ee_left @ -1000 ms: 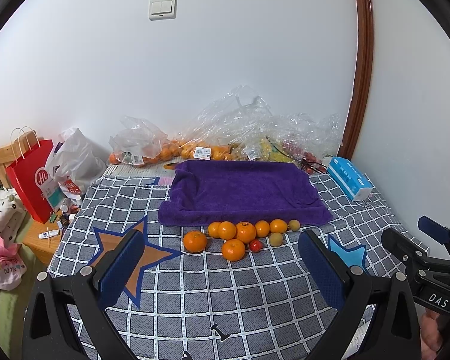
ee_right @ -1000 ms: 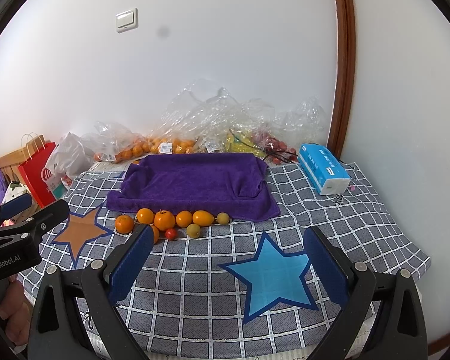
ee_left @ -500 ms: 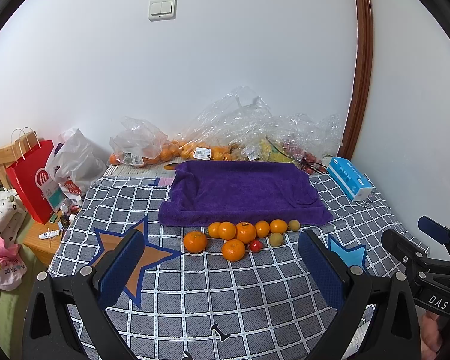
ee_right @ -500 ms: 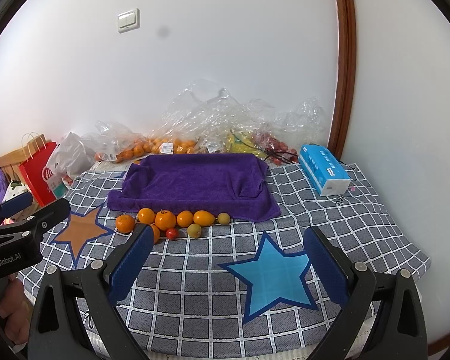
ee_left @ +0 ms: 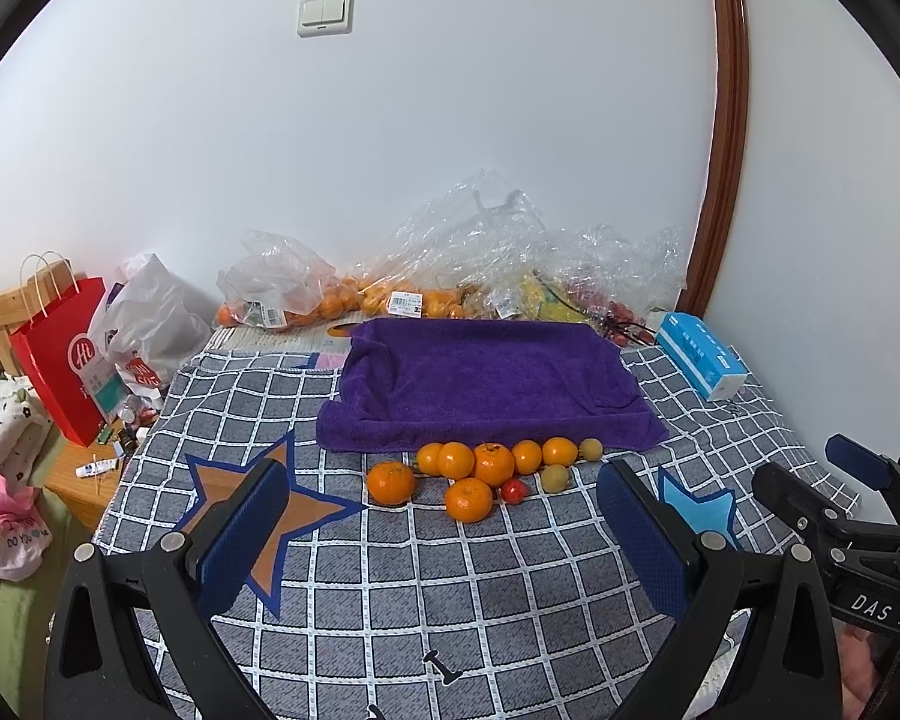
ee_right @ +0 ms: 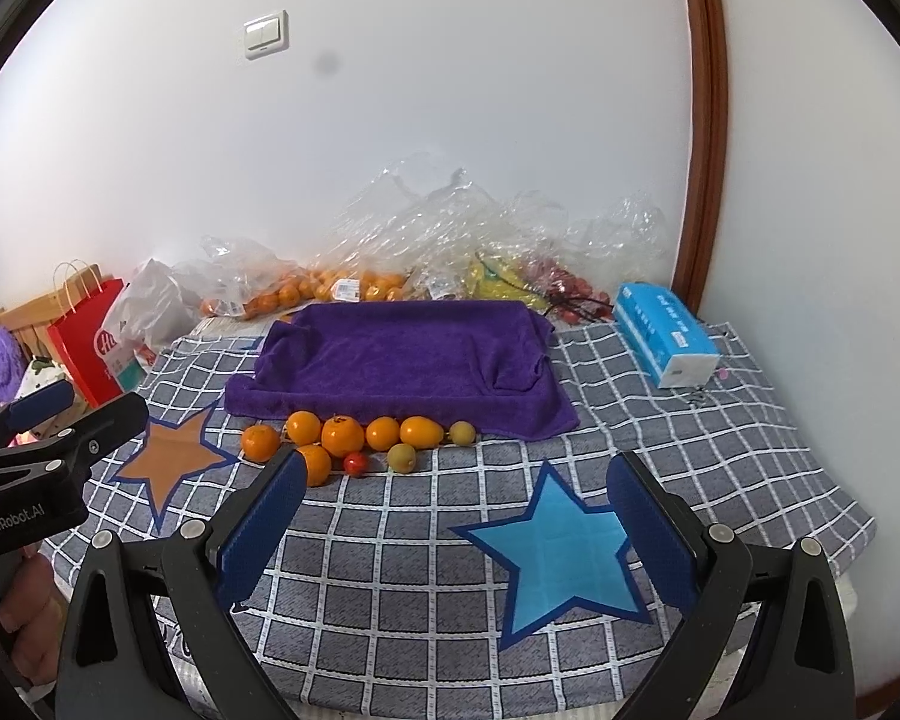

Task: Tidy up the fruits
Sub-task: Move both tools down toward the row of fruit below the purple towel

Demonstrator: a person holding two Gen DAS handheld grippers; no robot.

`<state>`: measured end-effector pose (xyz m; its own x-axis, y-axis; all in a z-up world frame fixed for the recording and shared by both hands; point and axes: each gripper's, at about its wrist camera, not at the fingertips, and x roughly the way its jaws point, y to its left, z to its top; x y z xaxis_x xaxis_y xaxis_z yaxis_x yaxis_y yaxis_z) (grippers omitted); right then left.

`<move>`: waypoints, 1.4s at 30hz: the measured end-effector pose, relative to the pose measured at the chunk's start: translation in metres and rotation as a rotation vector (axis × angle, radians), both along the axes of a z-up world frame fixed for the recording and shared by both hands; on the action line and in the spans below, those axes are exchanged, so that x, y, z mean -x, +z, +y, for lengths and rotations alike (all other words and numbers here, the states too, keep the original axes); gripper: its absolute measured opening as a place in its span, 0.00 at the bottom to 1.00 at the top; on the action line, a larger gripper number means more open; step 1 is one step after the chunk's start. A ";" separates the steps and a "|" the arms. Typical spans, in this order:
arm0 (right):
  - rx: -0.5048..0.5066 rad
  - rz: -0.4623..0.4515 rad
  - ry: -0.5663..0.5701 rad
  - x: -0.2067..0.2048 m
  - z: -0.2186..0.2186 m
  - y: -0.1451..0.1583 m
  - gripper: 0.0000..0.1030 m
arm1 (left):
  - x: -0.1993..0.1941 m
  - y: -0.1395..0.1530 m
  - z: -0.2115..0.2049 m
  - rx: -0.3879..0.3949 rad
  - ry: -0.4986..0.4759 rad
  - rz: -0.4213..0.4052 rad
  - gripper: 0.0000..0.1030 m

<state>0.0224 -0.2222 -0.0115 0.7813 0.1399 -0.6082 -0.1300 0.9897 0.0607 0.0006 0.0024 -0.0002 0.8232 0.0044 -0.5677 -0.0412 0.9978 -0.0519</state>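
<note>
Here both the left gripper [ee_left: 444, 516] and right gripper [ee_right: 450, 510] hover with jaws wide, empty, near the oranges [ee_left: 468, 468] below the purple towel [ee_left: 486, 384].

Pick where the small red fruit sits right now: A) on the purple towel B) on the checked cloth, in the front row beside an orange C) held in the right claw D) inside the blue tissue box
B: the small red fruit lies on the grey checked cloth, just right of the front round orange fruit, in front of the purple towel; both claws are open and empty.
</note>
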 end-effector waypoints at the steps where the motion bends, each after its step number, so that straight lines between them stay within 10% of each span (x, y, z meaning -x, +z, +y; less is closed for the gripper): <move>1: 0.005 0.002 0.003 -0.002 0.001 -0.002 0.96 | -0.002 -0.001 0.001 0.001 0.000 0.003 1.00; 42: -0.054 0.198 -0.026 -0.126 -0.022 -0.134 0.90 | -0.125 -0.111 0.054 0.062 -0.022 0.220 0.95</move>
